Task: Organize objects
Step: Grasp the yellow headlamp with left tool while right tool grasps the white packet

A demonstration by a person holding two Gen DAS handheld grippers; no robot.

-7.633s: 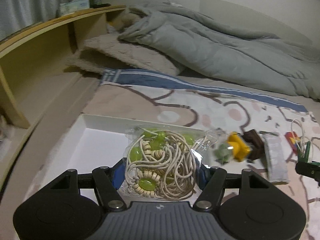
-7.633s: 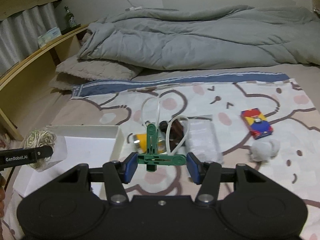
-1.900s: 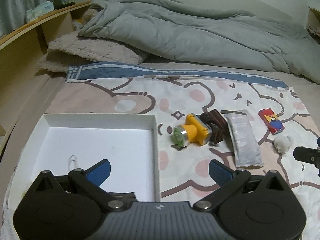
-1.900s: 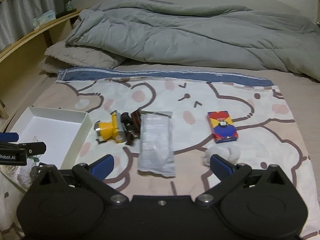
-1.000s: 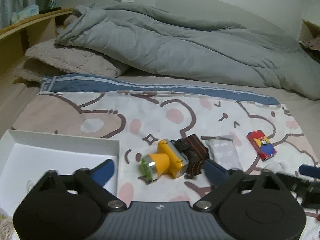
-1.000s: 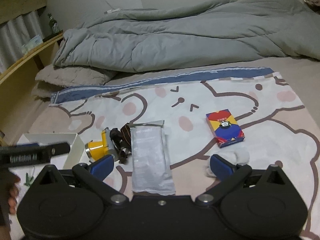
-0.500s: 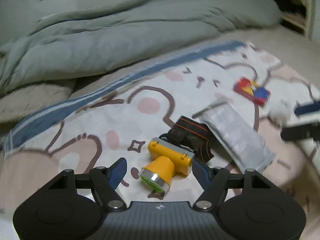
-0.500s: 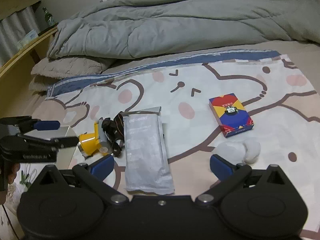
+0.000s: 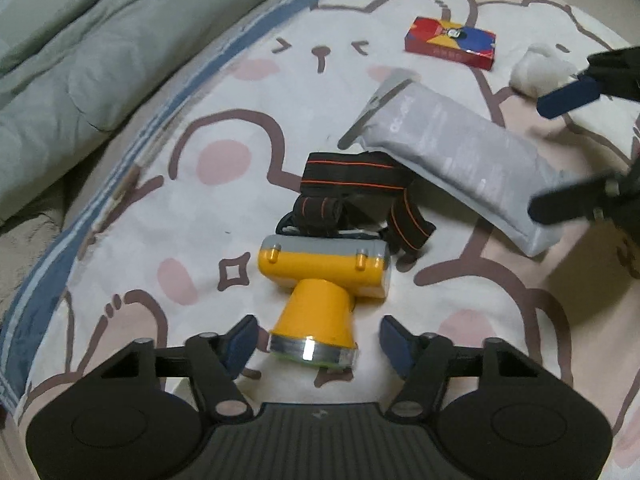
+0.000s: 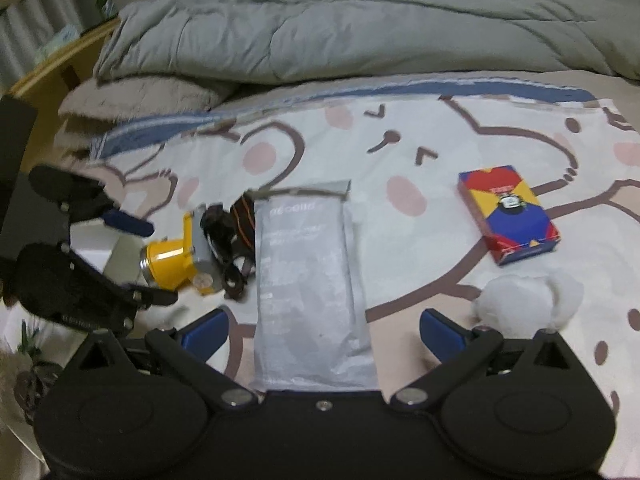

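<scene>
A yellow headlamp point(image 9: 320, 280) with a black, orange-striped strap point(image 9: 356, 184) lies on the cartoon-print bed sheet. My left gripper point(image 9: 316, 340) is open, its blue pads either side of the lamp's lens end, not touching it. The headlamp also shows in the right wrist view point(image 10: 176, 256), with my left gripper point(image 10: 146, 260) around it. My right gripper point(image 10: 324, 332) is open and empty, over the near end of a grey foil pouch point(image 10: 308, 272). The pouch point(image 9: 460, 160) lies right of the headlamp.
A red, blue and yellow card box point(image 10: 508, 216) and a white fluffy ball point(image 10: 528, 300) lie to the right. A white tray's corner point(image 10: 100, 248) shows behind my left gripper. A grey duvet point(image 10: 360, 20) and a pillow point(image 10: 140, 96) lie at the back.
My left gripper has dropped closer to the headlamp, its pads now flanking the lens end. My right gripper has moved slightly forward over the pouch. Earlier, both grippers let go of their items at the tray.
</scene>
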